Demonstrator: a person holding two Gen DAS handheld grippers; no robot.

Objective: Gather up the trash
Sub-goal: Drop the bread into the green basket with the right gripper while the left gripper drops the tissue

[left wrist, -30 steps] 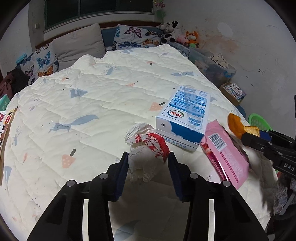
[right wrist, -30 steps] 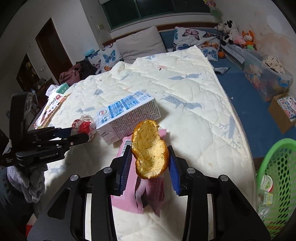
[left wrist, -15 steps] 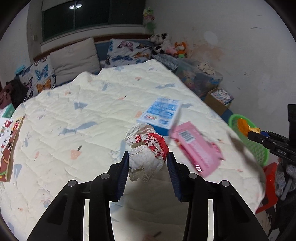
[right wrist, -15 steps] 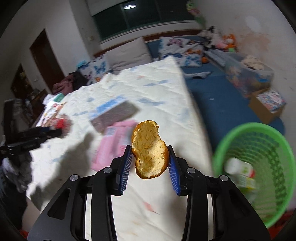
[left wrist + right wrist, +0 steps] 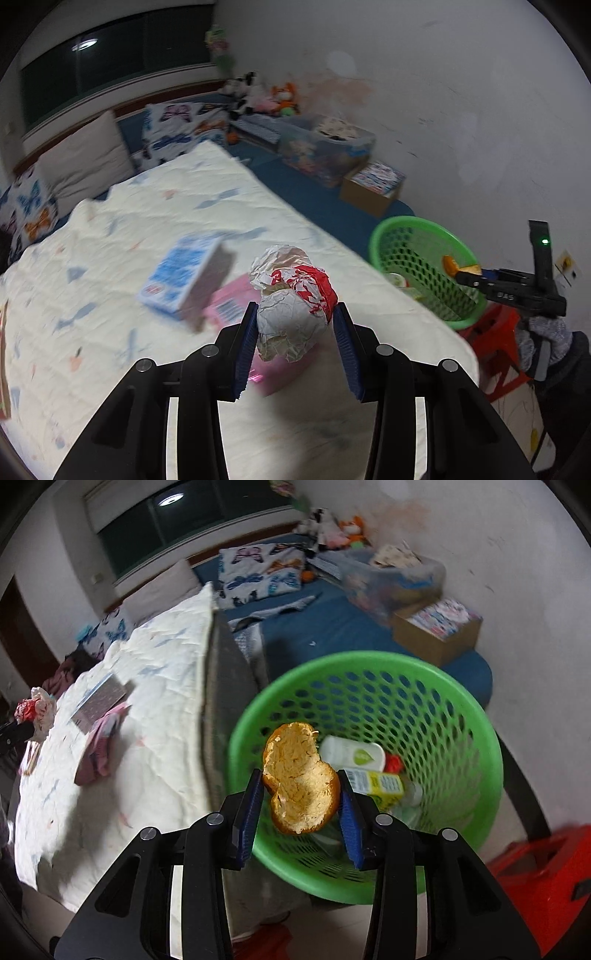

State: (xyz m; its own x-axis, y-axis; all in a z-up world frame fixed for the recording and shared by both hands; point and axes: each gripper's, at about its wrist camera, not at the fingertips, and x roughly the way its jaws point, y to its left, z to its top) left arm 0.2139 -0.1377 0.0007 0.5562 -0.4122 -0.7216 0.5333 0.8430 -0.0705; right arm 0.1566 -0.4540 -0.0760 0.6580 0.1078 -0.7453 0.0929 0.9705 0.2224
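Note:
My left gripper is shut on a crumpled white-and-red paper wrapper, held above the bed's near edge. My right gripper is shut on a torn piece of orange bread, held over the green mesh basket. The basket also shows in the left wrist view, with the right gripper and bread over it. A blue-and-white carton and a pink packet lie on the quilt.
The basket holds a white bottle and a yellow-green carton. A red stool stands right of it. A cardboard box and a clear storage bin sit by the wall. Pillows lie at the bed head.
Both grippers swung right, away from the bed. The right gripper with the bread moved from beside the basket to over it. The left gripper lifted the wrapper off the quilt.

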